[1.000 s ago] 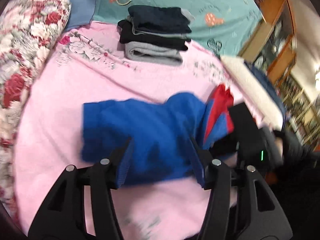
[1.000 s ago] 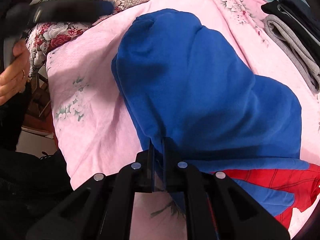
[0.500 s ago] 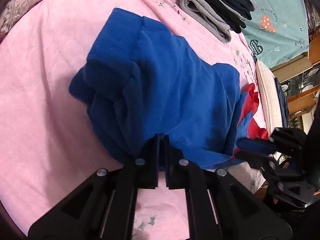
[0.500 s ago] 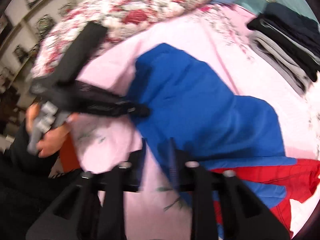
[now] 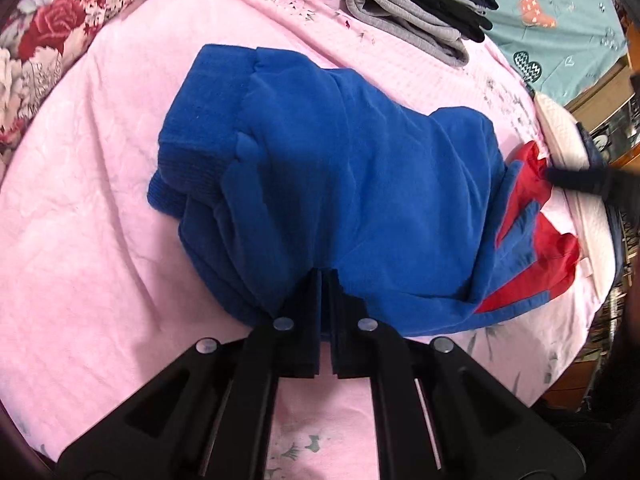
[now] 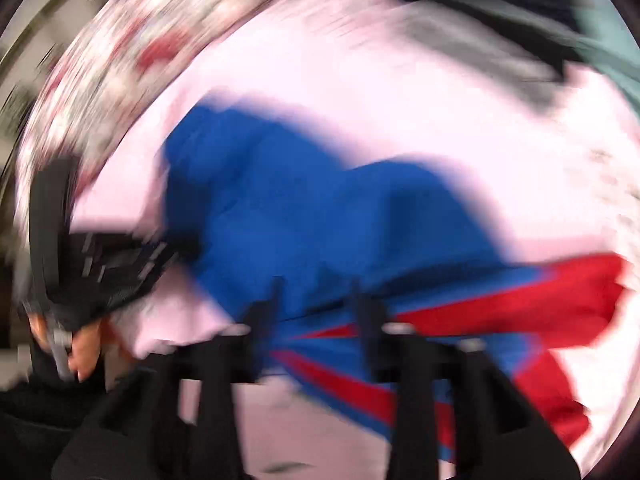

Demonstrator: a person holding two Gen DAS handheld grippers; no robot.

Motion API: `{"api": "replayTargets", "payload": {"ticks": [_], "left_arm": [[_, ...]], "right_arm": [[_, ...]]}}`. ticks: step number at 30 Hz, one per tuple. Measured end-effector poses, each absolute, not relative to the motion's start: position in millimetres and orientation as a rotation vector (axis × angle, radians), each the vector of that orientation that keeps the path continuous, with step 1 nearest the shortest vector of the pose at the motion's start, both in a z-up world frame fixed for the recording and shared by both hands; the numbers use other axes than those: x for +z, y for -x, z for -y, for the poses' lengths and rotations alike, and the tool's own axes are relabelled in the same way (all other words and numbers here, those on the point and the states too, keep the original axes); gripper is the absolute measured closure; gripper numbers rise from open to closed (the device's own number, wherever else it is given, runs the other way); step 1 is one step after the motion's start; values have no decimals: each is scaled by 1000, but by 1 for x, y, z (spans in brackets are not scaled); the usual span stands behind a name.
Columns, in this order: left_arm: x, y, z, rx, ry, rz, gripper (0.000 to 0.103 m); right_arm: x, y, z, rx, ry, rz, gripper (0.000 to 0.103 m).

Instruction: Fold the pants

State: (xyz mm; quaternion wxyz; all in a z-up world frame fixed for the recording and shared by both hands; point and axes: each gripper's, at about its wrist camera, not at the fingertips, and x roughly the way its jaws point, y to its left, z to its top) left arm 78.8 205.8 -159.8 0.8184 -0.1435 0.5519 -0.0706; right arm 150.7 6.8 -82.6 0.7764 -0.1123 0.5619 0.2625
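Note:
Blue fleece pants (image 5: 340, 168) with red panels lie folded in a lump on the pink bedspread (image 5: 80, 240). My left gripper (image 5: 326, 280) is shut on the near edge of the blue pants. In the blurred right wrist view the pants (image 6: 320, 220) fill the middle, and my right gripper (image 6: 316, 296) is open with its fingers over the blue and red part near the waist. The left gripper (image 6: 160, 256) shows at the left there, at the pants' edge. The right gripper's dark tip (image 5: 576, 180) shows by the red panel in the left wrist view.
A stack of folded dark and grey clothes (image 5: 416, 12) sits at the far side of the bed. A floral pillow (image 5: 44, 40) lies at the left. A teal sheet (image 5: 560, 20) and wooden furniture (image 5: 604, 92) are at the right. The bed edge is near me.
My left gripper closed on the pants' near edge and holds it. My right gripper let go of the pants, opened and is moving fast toward the red end.

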Motion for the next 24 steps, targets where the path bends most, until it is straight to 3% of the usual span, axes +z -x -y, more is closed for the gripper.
{"api": "replayTargets", "payload": {"ticks": [2, 5, 9, 17, 19, 20, 21, 24], "left_arm": [[-159, -78, -206, -142, 295, -1171, 98], [-159, -77, -205, -141, 286, -1155, 98], [-160, -75, -206, -148, 283, -1146, 98], [-161, -77, -210, -176, 296, -1148, 98], [-162, -78, -210, -183, 300, -1147, 98], [-162, -79, -210, -186, 300, -1147, 98], [-162, -79, -210, -188, 300, -1147, 98], [-162, -78, -209, -189, 293, -1144, 98]], "right_arm": [[-65, -184, 44, 381, 176, -1218, 40], [-67, -245, 125, 93, 44, -1326, 39], [-109, -303, 211, -162, -199, -1456, 39], [-151, -352, 234, -334, -239, -1519, 41], [-159, -356, 235, -366, -234, -1521, 57], [-163, -356, 235, -369, -242, -1522, 86], [-165, -355, 237, -374, -252, -1516, 95], [-156, -339, 238, -347, -268, -1459, 98]]}}
